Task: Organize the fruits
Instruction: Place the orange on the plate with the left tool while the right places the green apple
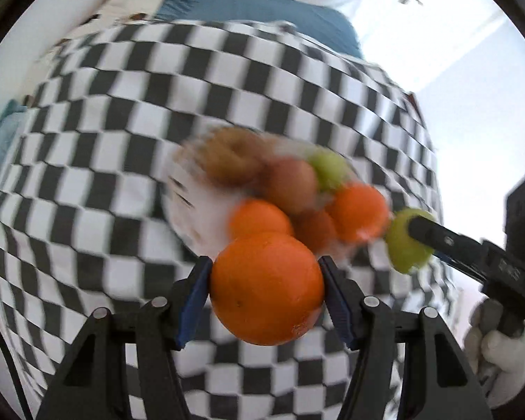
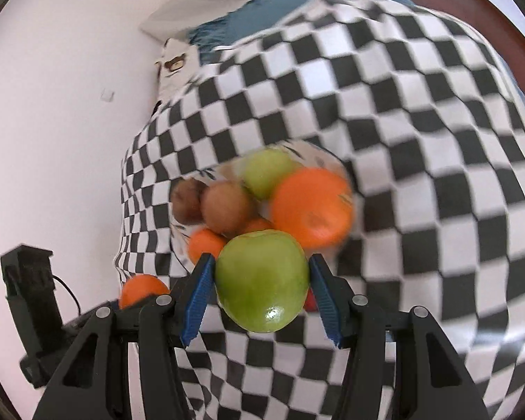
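My left gripper (image 1: 266, 290) is shut on a large orange (image 1: 266, 288) and holds it above the checkered cloth, just in front of a white plate (image 1: 189, 206). The plate holds several fruits: oranges (image 1: 358, 210), brown kiwis (image 1: 232, 161) and a green apple (image 1: 327, 168). My right gripper (image 2: 262, 290) is shut on a green apple (image 2: 262, 280), near the same plate (image 2: 178, 238). The right gripper with its apple also shows in the left wrist view (image 1: 407, 239), at the plate's right. The left gripper's orange shows at the lower left of the right wrist view (image 2: 141, 288).
A black-and-white checkered cloth (image 1: 122, 140) covers the table. Blue bedding (image 1: 248, 3) and a white wall (image 2: 52, 105) lie beyond it. A gloved hand (image 1: 500, 346) holds the right gripper's handle. Both views are motion-blurred.
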Demonstrator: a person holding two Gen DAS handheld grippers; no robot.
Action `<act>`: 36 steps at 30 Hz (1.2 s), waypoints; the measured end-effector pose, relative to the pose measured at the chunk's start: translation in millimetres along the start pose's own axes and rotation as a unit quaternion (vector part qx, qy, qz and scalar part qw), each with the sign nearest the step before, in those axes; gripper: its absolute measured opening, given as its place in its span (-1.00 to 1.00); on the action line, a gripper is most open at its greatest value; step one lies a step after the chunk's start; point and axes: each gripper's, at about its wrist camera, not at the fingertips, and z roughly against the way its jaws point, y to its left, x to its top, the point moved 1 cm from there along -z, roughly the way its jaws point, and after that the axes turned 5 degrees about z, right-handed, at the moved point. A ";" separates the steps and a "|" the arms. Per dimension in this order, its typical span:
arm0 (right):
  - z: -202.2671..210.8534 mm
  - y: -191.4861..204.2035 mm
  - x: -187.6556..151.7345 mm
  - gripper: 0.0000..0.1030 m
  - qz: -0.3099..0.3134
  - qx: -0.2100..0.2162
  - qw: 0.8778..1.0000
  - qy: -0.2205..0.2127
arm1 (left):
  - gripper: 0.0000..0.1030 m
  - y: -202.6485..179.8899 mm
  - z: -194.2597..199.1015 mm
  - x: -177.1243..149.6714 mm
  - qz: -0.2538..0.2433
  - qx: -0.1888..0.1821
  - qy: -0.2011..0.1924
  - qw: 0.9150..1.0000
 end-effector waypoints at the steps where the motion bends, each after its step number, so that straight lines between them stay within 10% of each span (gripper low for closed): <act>1: -5.1 6.9 7.6 0.11 0.008 -0.002 1.000 0.001 | 0.14 8.3 -2.7 8.9 0.004 0.007 0.001 1.000; 22: -70.3 49.4 97.1 0.11 0.080 -0.082 0.993 0.037 | 0.15 64.9 -54.5 66.9 0.021 0.050 0.033 0.998; 36: -92.5 53.2 79.6 0.12 0.125 -0.133 0.980 0.081 | 0.16 45.9 -69.0 50.7 -0.015 0.092 0.032 0.995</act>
